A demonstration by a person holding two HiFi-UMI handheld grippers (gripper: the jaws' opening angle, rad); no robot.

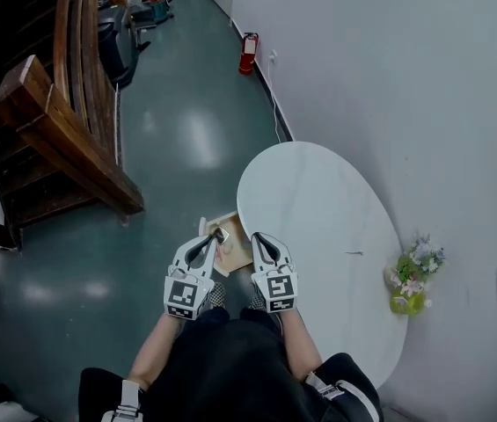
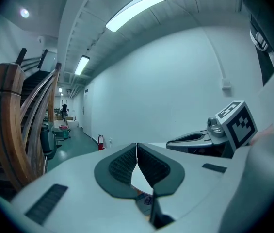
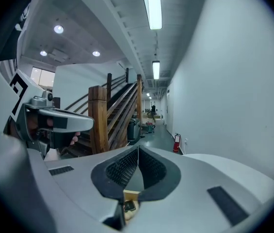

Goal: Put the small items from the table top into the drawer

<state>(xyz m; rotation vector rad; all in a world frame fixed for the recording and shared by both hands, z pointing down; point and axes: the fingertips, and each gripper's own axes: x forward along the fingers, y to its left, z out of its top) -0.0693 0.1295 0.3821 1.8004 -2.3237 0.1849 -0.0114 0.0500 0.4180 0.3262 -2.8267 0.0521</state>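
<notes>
Small items [image 3: 129,205] show only in glimpses. Through the slit below the right tongs [image 3: 138,152] we make out a little dark, flat piece lying on pale wood. The left gripper view gives a bluish scrap in the same way, too small for us to name.

We take that wood for the drawer [image 1: 237,255], which stands pulled out under the near-left edge of the counter [image 1: 318,209]. The counter itself is a smooth white oval, glossy like stone or laminate. We see nothing loose on it except a flower pot [image 1: 411,284] at its far right edge and one tiny dark speck.

Both the left tongs [image 1: 216,235] and the right tongs are pressed together at the tips and grip nothing. They are held up side by side above the drawer.

We judge the pieces light and thin, likely to skate on so slick a top. A pinch across the narrow edges with the ribbed dark pads [image 3: 122,169] should suit them. The drawer looks stiff and boxy, best pushed at its front edge.
</notes>
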